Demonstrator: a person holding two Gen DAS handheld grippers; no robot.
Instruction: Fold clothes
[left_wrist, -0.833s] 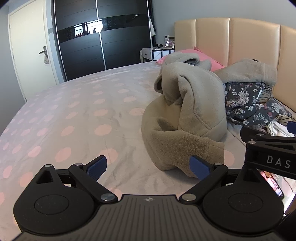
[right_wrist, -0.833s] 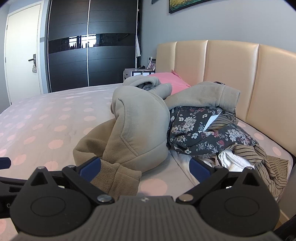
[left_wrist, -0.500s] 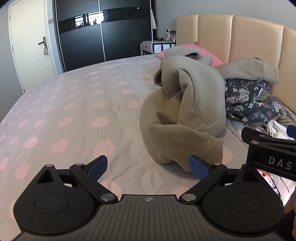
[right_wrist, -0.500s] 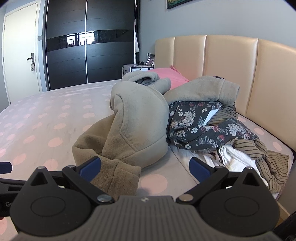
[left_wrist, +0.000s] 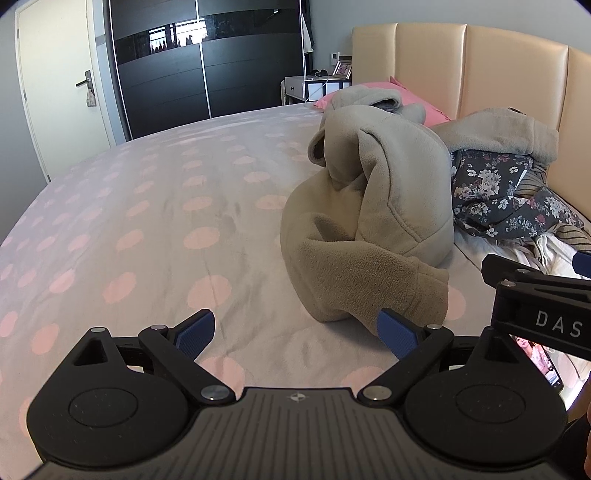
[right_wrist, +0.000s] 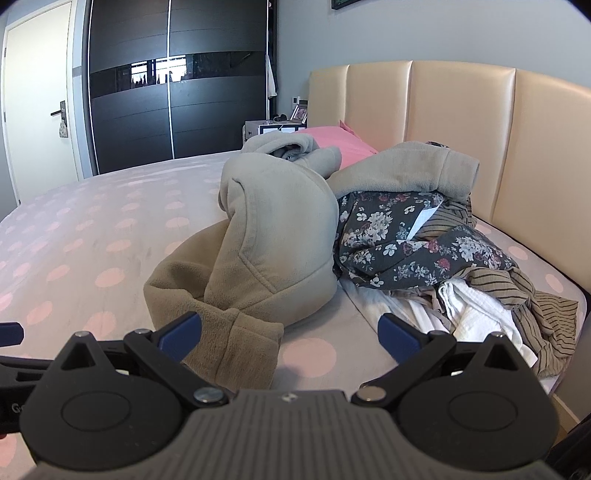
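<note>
Polka-dotted in pink on grey, the bed sheet (left_wrist: 155, 221) fills my left wrist view, with a dark sliding wardrobe (left_wrist: 207, 62) and a cream door (left_wrist: 62, 81) behind it. My left gripper (left_wrist: 297, 330) hangs above the sheet with its jaws spread wide and nothing between them; the beige fleece hoodie (left_wrist: 369, 229) lies heaped just ahead of the right blue pad. Part of my right gripper (left_wrist: 539, 295) shows at the right edge. From the right wrist view, the same hoodie (right_wrist: 258, 251) sits left of centre, its cuff near the left pad, and my right gripper (right_wrist: 290, 330) is wide open and empty. Beside the hoodie lie a floral garment (right_wrist: 399, 236), a striped one (right_wrist: 532, 295) and a white cloth (right_wrist: 476, 310), near the padded headboard (right_wrist: 461, 110).
</note>
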